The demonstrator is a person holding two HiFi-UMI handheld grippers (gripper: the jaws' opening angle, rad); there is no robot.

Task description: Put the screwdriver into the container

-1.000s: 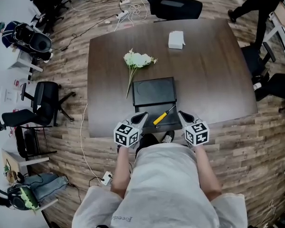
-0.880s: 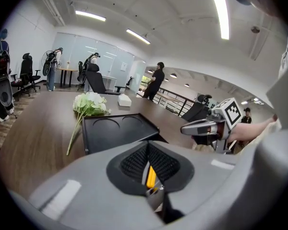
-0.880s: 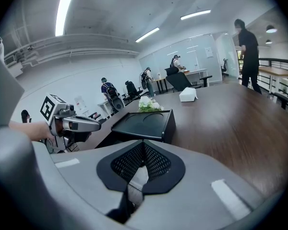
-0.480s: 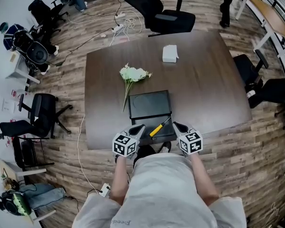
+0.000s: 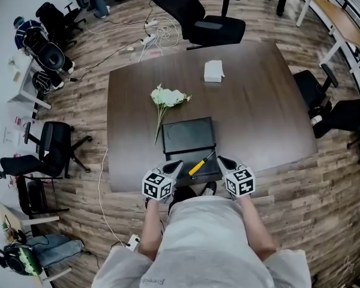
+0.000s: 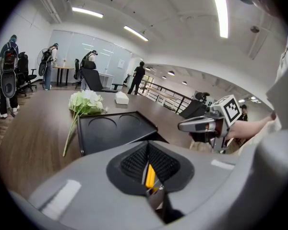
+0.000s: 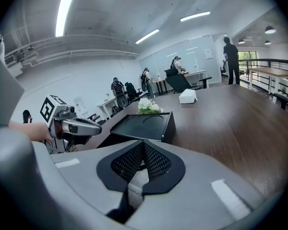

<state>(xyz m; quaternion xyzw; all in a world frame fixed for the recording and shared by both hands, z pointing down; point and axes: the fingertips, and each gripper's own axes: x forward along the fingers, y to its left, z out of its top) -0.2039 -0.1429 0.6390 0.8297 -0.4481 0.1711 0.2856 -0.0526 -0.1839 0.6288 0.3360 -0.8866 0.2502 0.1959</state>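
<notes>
A yellow-handled screwdriver (image 5: 199,164) lies slanted over the dark near end of the black container (image 5: 189,134); I cannot tell whether it rests in it or on it. The container's top has two round recesses (image 6: 110,128) (image 7: 144,123). My left gripper (image 5: 175,164) (image 6: 149,145) sits just left of the handle, jaws shut, with a thin yellow sliver in the slit between its pads. My right gripper (image 5: 223,161) (image 7: 143,143) sits just right of the tip, shut and empty. Each gripper shows in the other's view, the right (image 6: 182,125) and the left (image 7: 98,127).
White flowers (image 5: 168,98) lie left of the container's far end. A white box (image 5: 213,71) stands farther back on the brown table (image 5: 264,113). Office chairs (image 5: 198,17) and floor cables surround the table. The table's front edge runs just behind both grippers.
The head view has shifted, so the table sits lower in frame. Both grippers and the screwdriver keep their places relative to the container.
</notes>
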